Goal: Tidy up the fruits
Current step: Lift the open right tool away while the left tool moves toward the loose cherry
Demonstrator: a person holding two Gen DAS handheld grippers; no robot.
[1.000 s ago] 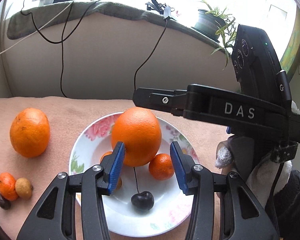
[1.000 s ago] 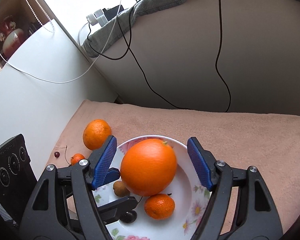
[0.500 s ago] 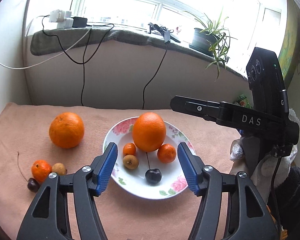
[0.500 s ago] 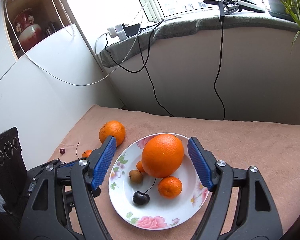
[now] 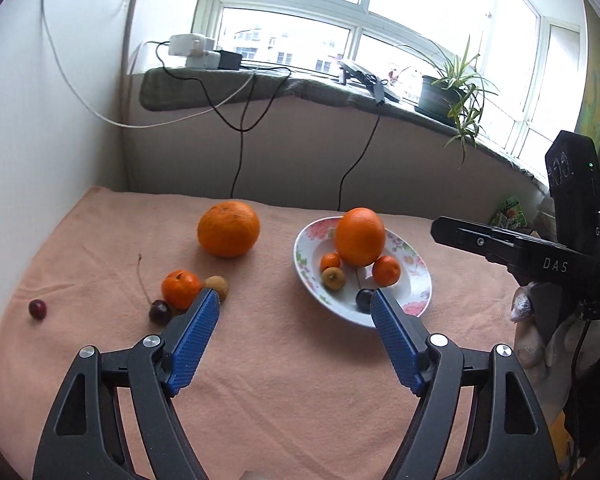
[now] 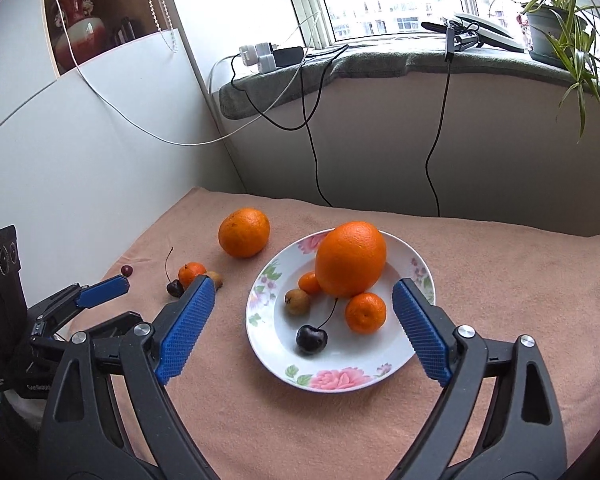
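A loose cherry [image 5: 37,309] lies far left on the cloth [image 5: 280,360], then a small cluster, perhaps touching. Left gripper [image 5: 296,304] and right gripper [image 6: 303,292] are opening, empty. The plate [image 6: 340,380] holds the big orange [image 6: 351,258].

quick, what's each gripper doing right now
left gripper: jaws opening, nothing between them
right gripper: jaws opening, holding nothing, above the plate
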